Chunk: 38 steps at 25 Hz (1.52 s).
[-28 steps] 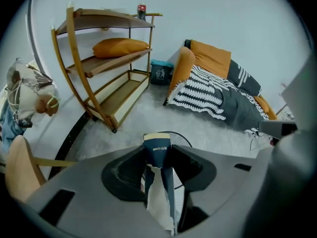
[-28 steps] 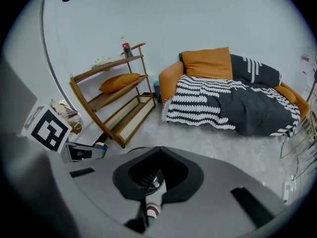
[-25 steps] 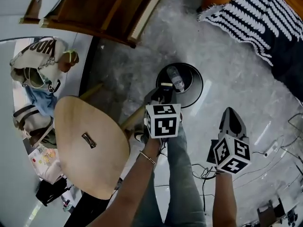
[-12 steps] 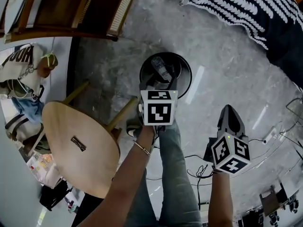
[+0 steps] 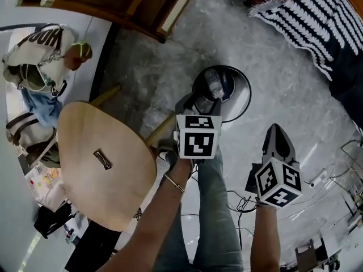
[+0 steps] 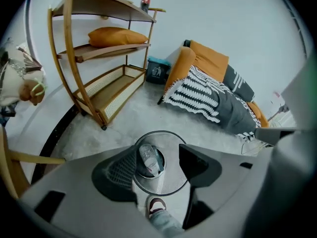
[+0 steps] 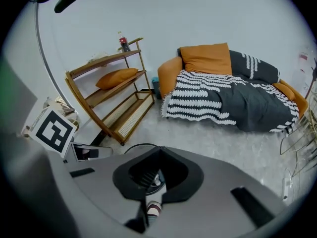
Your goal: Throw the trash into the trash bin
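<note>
A black wire-mesh trash bin [image 5: 244, 98] stands on the grey floor just ahead of the person's feet. Inside it lies a clear plastic bottle [image 5: 214, 83]. My left gripper [image 5: 199, 104] hangs over the bin's near rim, open, with nothing between its jaws. In the left gripper view the bin [image 6: 168, 183] and the bottle [image 6: 148, 157] show straight down through the gap. My right gripper [image 5: 276, 131] is off to the right of the bin, shut and empty. In the right gripper view only the bin's rim [image 7: 134, 146] shows past the jaws.
A round wooden stool [image 5: 105, 163] stands to the left of the bin. A wooden shelf [image 6: 99, 68] lies beyond it, and a sofa with a striped blanket [image 5: 317, 21] at the far right. Bags [image 5: 39, 67] hang at the left. Cables [image 5: 244, 205] trail on the floor by the person's leg [image 5: 218, 220].
The head view swung left and then back. Both grippers keep about the same places relative to the bin. The bottle lies in the bin throughout.
</note>
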Each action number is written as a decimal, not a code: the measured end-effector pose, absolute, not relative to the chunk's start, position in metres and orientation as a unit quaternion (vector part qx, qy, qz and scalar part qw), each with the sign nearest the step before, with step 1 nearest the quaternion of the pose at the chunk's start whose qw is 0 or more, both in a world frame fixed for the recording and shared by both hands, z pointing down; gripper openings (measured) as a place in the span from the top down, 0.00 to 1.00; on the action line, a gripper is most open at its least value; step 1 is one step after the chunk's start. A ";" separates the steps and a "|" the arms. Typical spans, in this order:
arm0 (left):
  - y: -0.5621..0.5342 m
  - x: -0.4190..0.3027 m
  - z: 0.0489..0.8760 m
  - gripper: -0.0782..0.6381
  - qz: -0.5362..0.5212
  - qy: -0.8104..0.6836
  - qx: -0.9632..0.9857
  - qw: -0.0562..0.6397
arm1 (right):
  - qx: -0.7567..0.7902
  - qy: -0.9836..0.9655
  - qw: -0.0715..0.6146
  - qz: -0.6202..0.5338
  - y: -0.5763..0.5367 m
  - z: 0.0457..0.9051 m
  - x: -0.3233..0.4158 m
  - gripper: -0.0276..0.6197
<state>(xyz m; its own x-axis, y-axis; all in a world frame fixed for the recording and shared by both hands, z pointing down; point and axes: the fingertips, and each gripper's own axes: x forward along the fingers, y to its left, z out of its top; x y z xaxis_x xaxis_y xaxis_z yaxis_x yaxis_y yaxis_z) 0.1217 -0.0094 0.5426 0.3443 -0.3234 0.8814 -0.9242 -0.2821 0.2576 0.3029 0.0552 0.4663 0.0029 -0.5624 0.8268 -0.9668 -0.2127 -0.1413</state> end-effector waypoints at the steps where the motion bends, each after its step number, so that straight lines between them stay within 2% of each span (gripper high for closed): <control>1: -0.009 0.112 0.538 0.51 0.363 -0.446 0.707 0.410 | 0.658 -0.583 0.250 0.406 0.053 0.464 0.294 0.95; 16: 0.045 -0.076 0.451 0.51 0.300 -0.574 0.629 0.430 | 0.542 -0.704 0.298 0.349 0.036 0.418 0.118 0.95; 27: 0.144 -0.242 0.442 0.51 0.250 -0.680 0.521 0.452 | 0.441 -0.777 0.332 0.301 0.059 0.413 -0.039 0.95; 33: 0.191 -0.288 0.459 0.52 0.249 -0.698 0.484 0.466 | 0.404 -0.792 0.356 0.288 0.085 0.417 -0.090 0.95; 38: 0.199 -0.294 0.477 0.52 0.250 -0.688 0.482 0.481 | 0.395 -0.794 0.368 0.278 0.091 0.422 -0.106 0.95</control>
<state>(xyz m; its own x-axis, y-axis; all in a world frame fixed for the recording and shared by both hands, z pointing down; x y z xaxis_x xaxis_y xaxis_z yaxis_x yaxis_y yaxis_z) -0.2944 0.1990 0.4774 -0.0729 -0.4223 0.9035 -0.9038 0.4110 0.1192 -0.1064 0.0910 0.4223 -0.4163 -0.4229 0.8049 -0.8326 0.5331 -0.1506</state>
